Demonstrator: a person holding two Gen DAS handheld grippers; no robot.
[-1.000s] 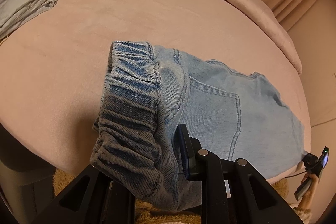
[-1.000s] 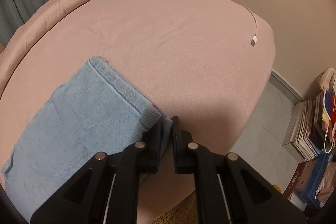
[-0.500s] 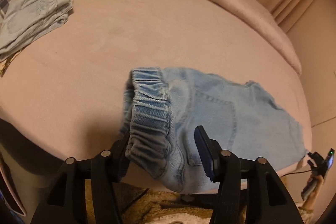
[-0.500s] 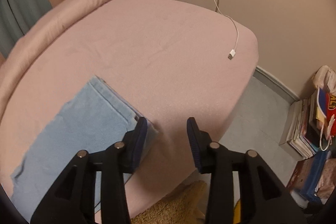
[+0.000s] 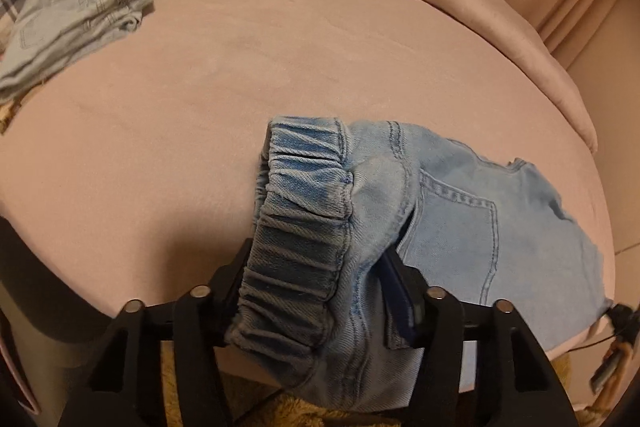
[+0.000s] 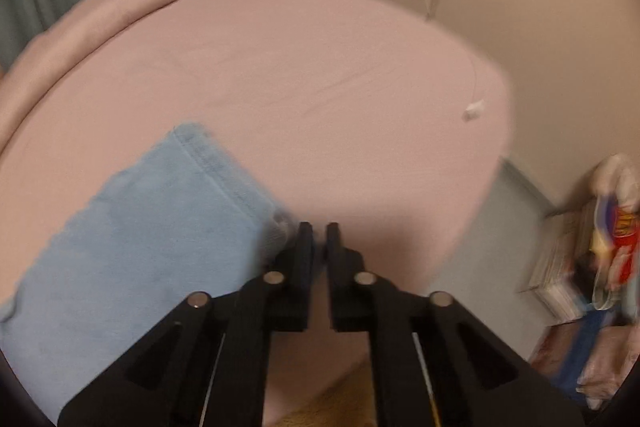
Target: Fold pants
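Denim pants (image 5: 452,227), folded once, are laid at the near edge of the bed (image 5: 200,107), with both tools at their ends.

Nearest on the bed, the elastic waistband (image 5: 304,227) is straddled by the left gripper (image 5: 320,291), its jaws apart; whether the pads press the cloth cannot be told. At the other end of the bed's near edge, the right gripper (image 6: 316,239) is seen closed on nothing, just beside the hem (image 6: 224,163). A fold stage seems finished; next, both ends would need regripping for another fold. Farther up the bed, other clothes (image 5: 80,23) are piled.
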